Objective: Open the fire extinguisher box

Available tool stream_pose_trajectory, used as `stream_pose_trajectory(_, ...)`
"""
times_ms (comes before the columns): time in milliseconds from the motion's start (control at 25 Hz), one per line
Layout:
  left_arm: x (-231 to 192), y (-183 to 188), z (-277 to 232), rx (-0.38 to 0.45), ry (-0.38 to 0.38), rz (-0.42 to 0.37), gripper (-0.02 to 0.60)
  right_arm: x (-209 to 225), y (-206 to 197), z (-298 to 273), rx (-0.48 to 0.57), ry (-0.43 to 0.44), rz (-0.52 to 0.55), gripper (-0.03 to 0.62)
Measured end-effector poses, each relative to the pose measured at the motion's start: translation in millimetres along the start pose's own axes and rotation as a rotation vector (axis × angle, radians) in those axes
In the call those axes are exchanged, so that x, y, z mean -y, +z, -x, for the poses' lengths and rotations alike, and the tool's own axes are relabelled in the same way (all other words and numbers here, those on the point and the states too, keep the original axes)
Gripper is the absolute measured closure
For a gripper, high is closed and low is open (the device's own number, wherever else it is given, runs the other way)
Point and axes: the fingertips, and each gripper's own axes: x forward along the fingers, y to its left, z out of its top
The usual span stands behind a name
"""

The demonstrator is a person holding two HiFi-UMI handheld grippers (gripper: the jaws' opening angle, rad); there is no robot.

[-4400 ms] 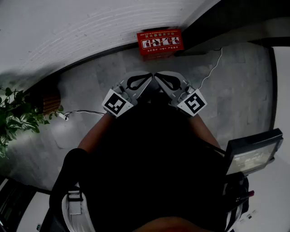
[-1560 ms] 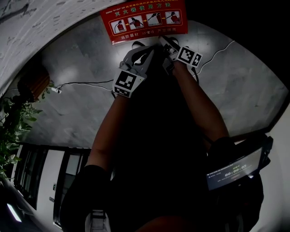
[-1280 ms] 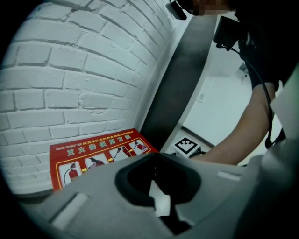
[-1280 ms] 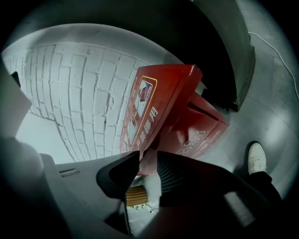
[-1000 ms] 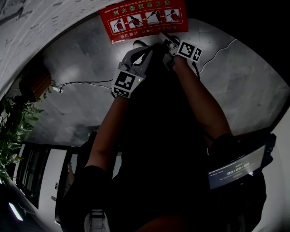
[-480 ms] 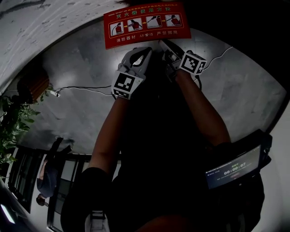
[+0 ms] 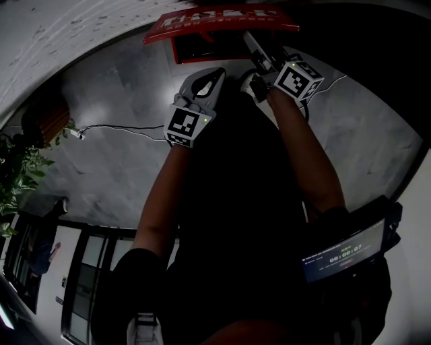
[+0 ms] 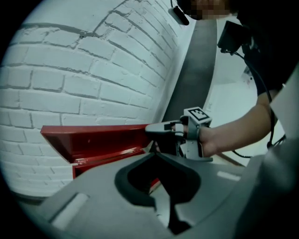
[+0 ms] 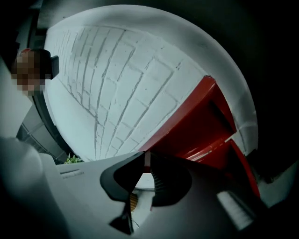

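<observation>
The red fire extinguisher box [image 7: 202,47] stands on the floor against the white brick wall. Its lid [image 7: 222,19] is swung up, so I see it nearly edge-on in the head view. My right gripper [image 7: 250,40] reaches up to the lid's front edge. Its jaws have just been closing, and in the right gripper view they [image 9: 146,161] pinch the thin edge of the lid [image 9: 201,126]. My left gripper [image 7: 214,73] hovers just before the box, shut and holding nothing. From the left gripper view [image 8: 157,154] I see the raised lid [image 8: 93,140] and the right gripper [image 8: 150,128] on it.
A white brick wall [image 7: 67,34] runs behind the box. A white cable [image 7: 114,128] lies on the grey tiled floor [image 7: 121,168]. A potted plant [image 7: 17,175] stands at the left, and a device with a lit screen [image 7: 343,253] hangs at my right side.
The lid has swung up from flat to raised, nearly edge-on. My right gripper rose with it and rolled. The left gripper lifted slightly.
</observation>
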Motion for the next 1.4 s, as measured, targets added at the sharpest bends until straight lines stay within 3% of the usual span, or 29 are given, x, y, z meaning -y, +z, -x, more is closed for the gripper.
stream_pose_trajectory(600,2.6,-4.9,-4.0,0.008,0.013,0.023,0.580,4.9,56.3,-27.5,0.045,0.028,0.104,0.549)
stream_pose_trajectory(960,-11.8,-12.1,-6.1,0.006,0.022,0.024,0.580,15.8,61.4,-45.8,0.032,0.015,0.159,0.548)
stream_pose_trajectory(1400,-2.9,27.8,17.5,0.041,0.034,-0.017,0.580,-43.9,42.6,-16.6,-0.064,0.050,0.358,0.549)
